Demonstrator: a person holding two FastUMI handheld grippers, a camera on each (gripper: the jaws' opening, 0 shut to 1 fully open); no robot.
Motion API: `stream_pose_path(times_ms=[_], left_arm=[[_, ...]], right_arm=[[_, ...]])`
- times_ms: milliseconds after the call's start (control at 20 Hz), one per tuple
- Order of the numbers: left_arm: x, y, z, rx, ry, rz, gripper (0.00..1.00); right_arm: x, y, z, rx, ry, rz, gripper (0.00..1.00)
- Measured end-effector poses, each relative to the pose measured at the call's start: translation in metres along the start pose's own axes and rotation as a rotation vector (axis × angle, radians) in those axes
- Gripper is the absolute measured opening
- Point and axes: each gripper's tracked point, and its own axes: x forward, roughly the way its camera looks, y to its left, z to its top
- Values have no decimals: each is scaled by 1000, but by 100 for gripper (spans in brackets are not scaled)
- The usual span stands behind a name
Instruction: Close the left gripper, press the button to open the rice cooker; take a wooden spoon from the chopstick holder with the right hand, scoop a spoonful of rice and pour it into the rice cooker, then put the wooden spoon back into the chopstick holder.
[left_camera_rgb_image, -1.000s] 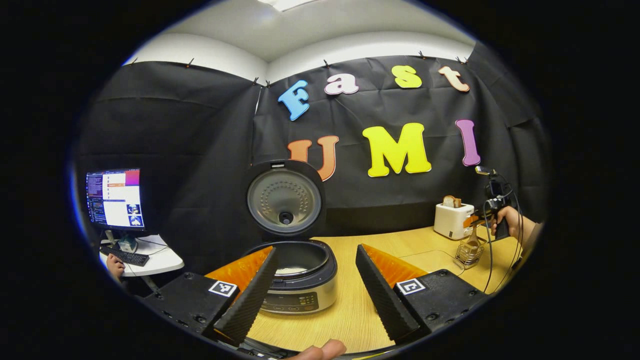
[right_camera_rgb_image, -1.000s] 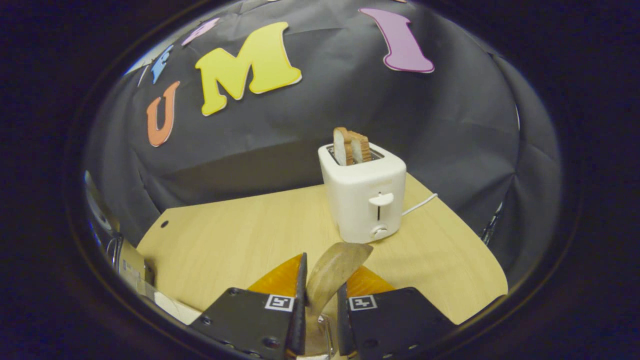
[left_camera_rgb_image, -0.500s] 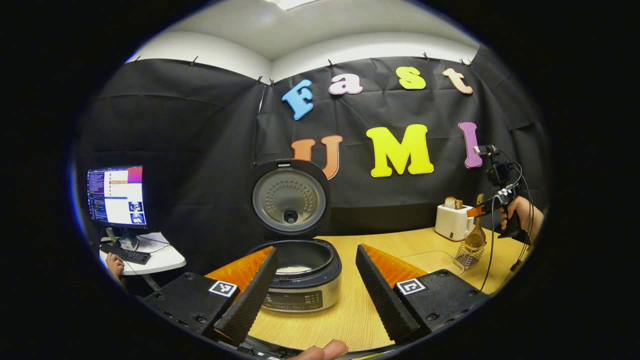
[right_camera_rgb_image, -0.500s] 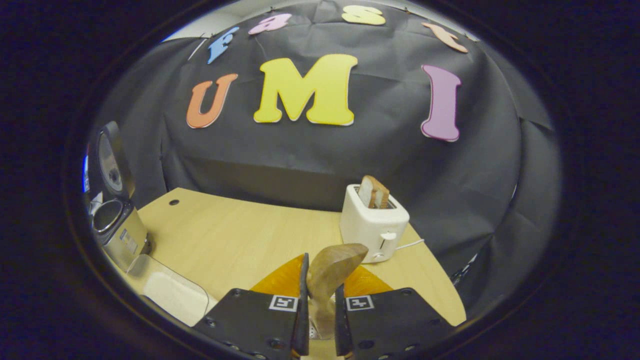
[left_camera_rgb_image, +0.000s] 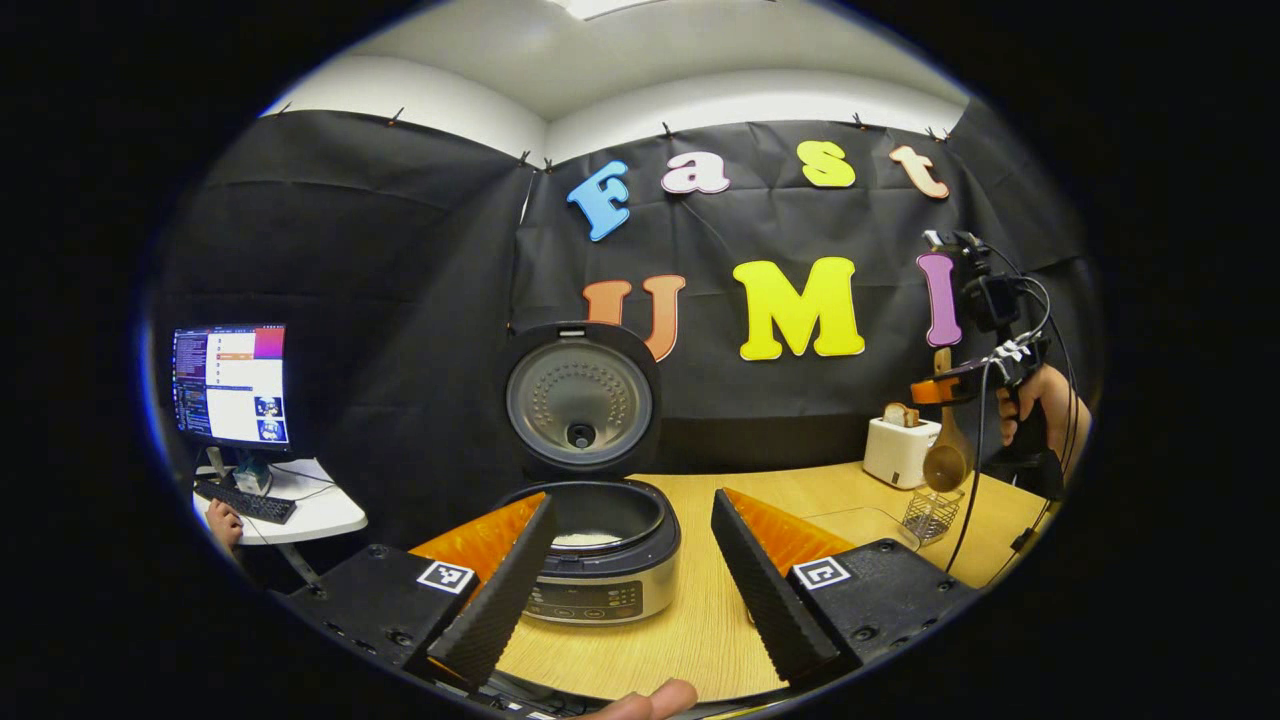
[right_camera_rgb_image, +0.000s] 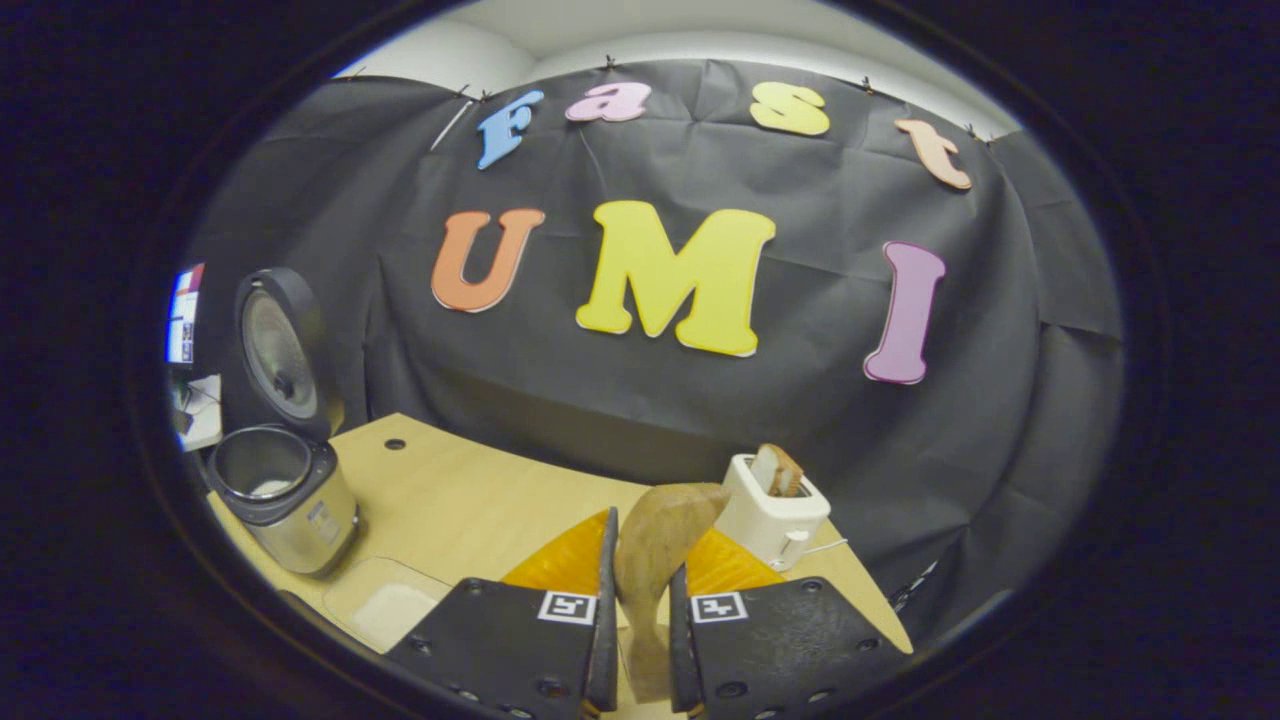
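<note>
Both right gripper (right_camera_rgb_image: 637, 610) jaws clamping wooden spoon (right_camera_rgb_image: 655, 560), no legible brands

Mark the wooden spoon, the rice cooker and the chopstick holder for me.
wooden spoon (right_camera_rgb_image: 655, 545): right gripper view, on its bowl.
rice cooker (left_camera_rgb_image: 590, 585): left gripper view, on its front panel.
chopstick holder (left_camera_rgb_image: 930, 515): left gripper view, on its wire wall.

The rice cooker (left_camera_rgb_image: 598, 570) has a brushed silver body, a black rim and a black lid (left_camera_rgb_image: 580, 400) lined with a silver dimpled plate. The wooden spoon (right_camera_rgb_image: 655, 545) is pale tan-brown. The counter (left_camera_rgb_image: 690, 620) is light wood grain. The toaster (right_camera_rgb_image: 770, 515) is white, holding brown-crusted bread (right_camera_rgb_image: 778, 468). The chopstick holder (left_camera_rgb_image: 930, 512) is silvery wire mesh.
</note>
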Motion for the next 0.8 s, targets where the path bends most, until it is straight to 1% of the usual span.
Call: stream_pose_path(times_ms=[100, 150, 200, 250, 300, 350, 400, 450, 650, 700, 800], left_arm=[[0, -2, -2, 5, 5, -4, 99], [0, -2, -3, 11, 9, -9, 94], [0, -2, -5, 19, 16, -10, 94], [0, -2, -5, 26, 20, -8, 94], [0, -2, -5, 33, 20, -8, 99], [0, -2, -5, 38, 18, -8, 99], [0, -2, -5, 38, 17, -10, 99], [0, -2, -5, 34, 16, -11, 99], [-1, 1, -4, 20, 17, -3, 99], [0, 4, -3, 19, 15, 6, 100], [-1, 14, -3, 12, 10, 15, 100]], right_arm=[[-4, 36, -2, -18, -1, 36, 20], [-3, 53, -5, -32, 1, 53, 20], [-2, 69, -11, -45, 8, 66, 19], [0, 83, -18, -60, 19, 76, 20], [5, 96, -24, -69, 25, 82, 20], [6, 104, -28, -81, 21, 70, 17], [9, 113, -34, -87, 17, 57, 19], [12, 117, -40, -102, 15, 38, 18], [24, 139, -68, -88, 58, 27, 18], [26, 139, -72, -88, 61, 11, 18], [31, 135, -78, -103, 53, -44, 18]])
